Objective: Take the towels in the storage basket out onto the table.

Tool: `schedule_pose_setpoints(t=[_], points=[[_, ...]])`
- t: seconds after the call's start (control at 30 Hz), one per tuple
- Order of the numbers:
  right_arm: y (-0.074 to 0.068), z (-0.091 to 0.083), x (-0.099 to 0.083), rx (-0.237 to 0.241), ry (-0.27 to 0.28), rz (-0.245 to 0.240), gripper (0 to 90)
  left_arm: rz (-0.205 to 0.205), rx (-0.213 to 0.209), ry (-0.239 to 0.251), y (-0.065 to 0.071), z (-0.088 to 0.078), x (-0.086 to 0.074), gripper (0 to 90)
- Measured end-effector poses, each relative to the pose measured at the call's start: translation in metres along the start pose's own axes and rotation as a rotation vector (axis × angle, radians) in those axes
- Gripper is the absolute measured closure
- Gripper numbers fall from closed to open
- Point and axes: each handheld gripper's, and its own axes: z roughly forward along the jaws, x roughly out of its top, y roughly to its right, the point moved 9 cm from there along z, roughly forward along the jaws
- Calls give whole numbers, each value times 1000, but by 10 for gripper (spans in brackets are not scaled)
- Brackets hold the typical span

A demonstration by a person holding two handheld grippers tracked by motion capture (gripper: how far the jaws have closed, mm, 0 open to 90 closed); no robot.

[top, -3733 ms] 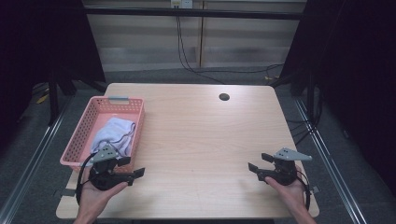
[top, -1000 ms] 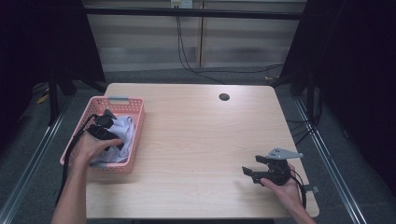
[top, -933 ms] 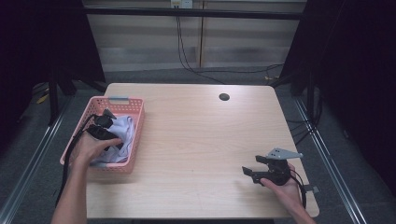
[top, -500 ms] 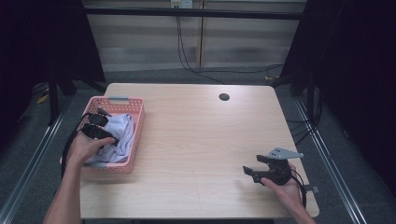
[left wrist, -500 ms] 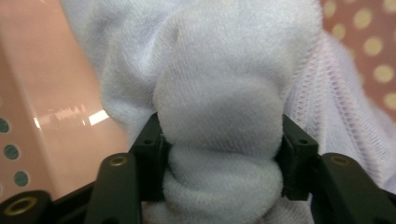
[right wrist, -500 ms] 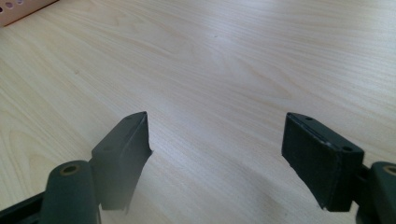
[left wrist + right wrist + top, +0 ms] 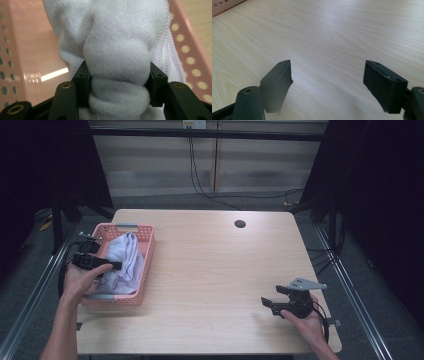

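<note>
Clamping the white towel [image 7: 117, 50] between its jaws, your left gripper [image 7: 118, 80] is holding it bunched over the pink basket [image 7: 145, 265] at far left.

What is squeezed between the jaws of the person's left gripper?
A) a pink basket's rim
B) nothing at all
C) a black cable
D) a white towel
D: in the left gripper view, the left gripper has both pads pressed into a bunched fold of the white towel, over the pink basket.

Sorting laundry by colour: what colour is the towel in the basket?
White; the towel shows best in the left gripper view, with a faint pinkish stitched hem.
</note>
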Motion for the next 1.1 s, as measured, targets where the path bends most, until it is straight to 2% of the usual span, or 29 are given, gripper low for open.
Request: schedule_pose_setpoints(t=[0.07, 0.1, 0.13, 0.23, 0.37, 0.53, 0.6, 0.8, 1.0, 1.1], points=[[0, 0, 0, 3, -3, 3, 225, 10, -4, 20, 0, -5, 1, 488], [-1, 0, 0, 4, -5, 0, 225, -3, -13, 34, 1, -8, 2, 488], [-1, 1, -1, 7, -9, 2, 224, 10, -13, 56, 3, -13, 4, 488], [-1, 1, 0, 7, -9, -3, 223, 14, -17, 68, 5, -18, 6, 486], [1, -1, 1, -1, -1, 6, 222, 21, -8, 130, 10, -30, 17, 486], [3, -3, 0, -6, 1, 10, 221, 28, -20, 174, 17, -41, 25, 486], [3, -3, 0, -5, 0, 10, 221, 44, -19, 175, 17, -43, 26, 486], [3, -3, 1, -6, 4, 10, 220, 48, -16, 228, 21, -58, 37, 486], [4, -3, 1, -6, 5, 16, 219, 54, -26, 242, 23, -66, 41, 484], [4, -3, 0, -5, 2, 15, 219, 61, -14, 253, 24, -68, 43, 484]])
